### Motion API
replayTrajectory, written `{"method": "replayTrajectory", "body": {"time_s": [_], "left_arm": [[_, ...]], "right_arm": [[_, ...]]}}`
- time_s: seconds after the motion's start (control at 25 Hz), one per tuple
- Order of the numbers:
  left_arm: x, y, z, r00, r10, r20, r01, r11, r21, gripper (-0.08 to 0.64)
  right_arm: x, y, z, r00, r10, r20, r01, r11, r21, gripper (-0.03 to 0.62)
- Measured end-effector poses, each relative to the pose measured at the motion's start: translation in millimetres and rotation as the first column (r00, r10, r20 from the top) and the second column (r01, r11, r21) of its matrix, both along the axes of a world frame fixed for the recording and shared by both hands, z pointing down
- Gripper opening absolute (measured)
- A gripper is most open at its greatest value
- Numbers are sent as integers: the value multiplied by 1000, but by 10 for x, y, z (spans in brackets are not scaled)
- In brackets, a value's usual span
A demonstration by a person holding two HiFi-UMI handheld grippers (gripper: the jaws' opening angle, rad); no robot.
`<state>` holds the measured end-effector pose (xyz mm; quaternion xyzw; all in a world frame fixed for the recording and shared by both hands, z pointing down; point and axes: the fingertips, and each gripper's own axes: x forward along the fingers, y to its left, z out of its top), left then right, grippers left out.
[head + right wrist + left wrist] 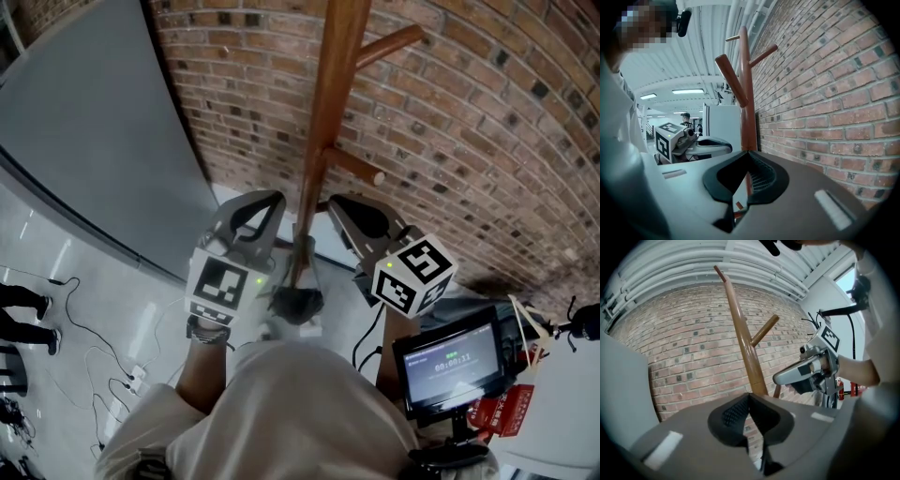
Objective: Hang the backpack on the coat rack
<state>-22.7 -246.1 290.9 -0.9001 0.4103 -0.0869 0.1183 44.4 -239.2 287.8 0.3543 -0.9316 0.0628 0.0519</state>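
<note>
Facing coat rack (323, 141), screen (450, 361) in head view only

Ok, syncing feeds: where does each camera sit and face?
Head view: on the person's head, steeply down on coat rack and brick wall; left gripper, right gripper, forearms show.
Left gripper view: rides the left gripper, faces coat rack and wall; right gripper and hand at right.
Right gripper view: rides the right gripper, looks along the wall; left gripper and shirt at left.
Shared: coat rack, all three.
</note>
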Motion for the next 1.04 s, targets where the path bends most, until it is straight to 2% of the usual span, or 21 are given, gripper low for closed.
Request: {"method": "replayTrajectory", "body": {"time_s": [1.04], "left_arm": [[54,-2,-131,999,-14,-41,16,999,32,0]], "right_arm": [[143,-31,-181,999,22,30,-23,999,39,0]]}}
